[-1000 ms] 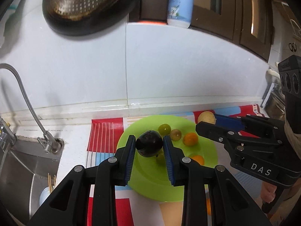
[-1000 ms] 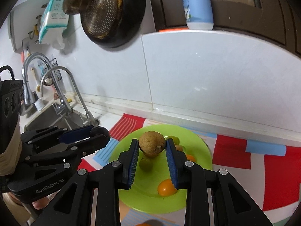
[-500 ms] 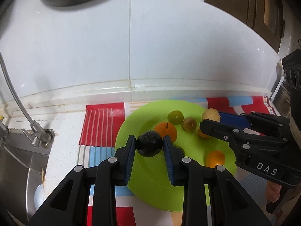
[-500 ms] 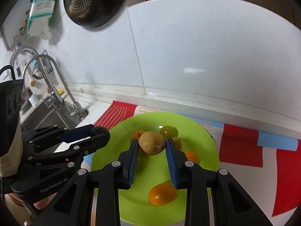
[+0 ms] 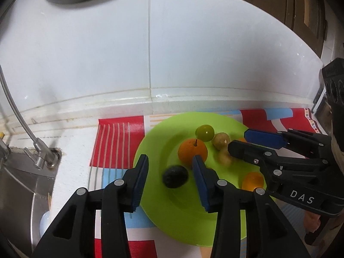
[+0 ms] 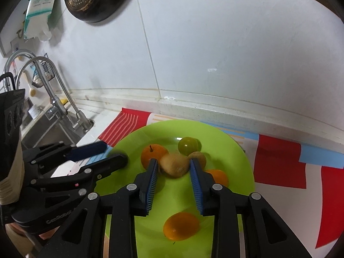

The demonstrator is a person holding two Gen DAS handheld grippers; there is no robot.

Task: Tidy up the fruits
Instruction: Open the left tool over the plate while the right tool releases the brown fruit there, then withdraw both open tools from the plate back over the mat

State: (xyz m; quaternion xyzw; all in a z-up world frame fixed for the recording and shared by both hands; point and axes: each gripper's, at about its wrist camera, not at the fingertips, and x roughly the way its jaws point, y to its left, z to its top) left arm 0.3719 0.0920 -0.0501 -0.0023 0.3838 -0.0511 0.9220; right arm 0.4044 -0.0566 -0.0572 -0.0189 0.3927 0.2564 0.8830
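Fruits together on the plate, plate on the mat, sink to its left.

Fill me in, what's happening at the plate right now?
Both tongs are open over the green plate. The left tongs have a dark fruit loose and blurred between them; the right tongs frame a blurred brown fruit. Whether either fruit has landed is unclear. Already on the plate: a stemmed orange, a green fruit and smaller orange fruits.

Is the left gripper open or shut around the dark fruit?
Open: left gripper jaws stand apart from the blurred round dark fruit over the lime-green plate.
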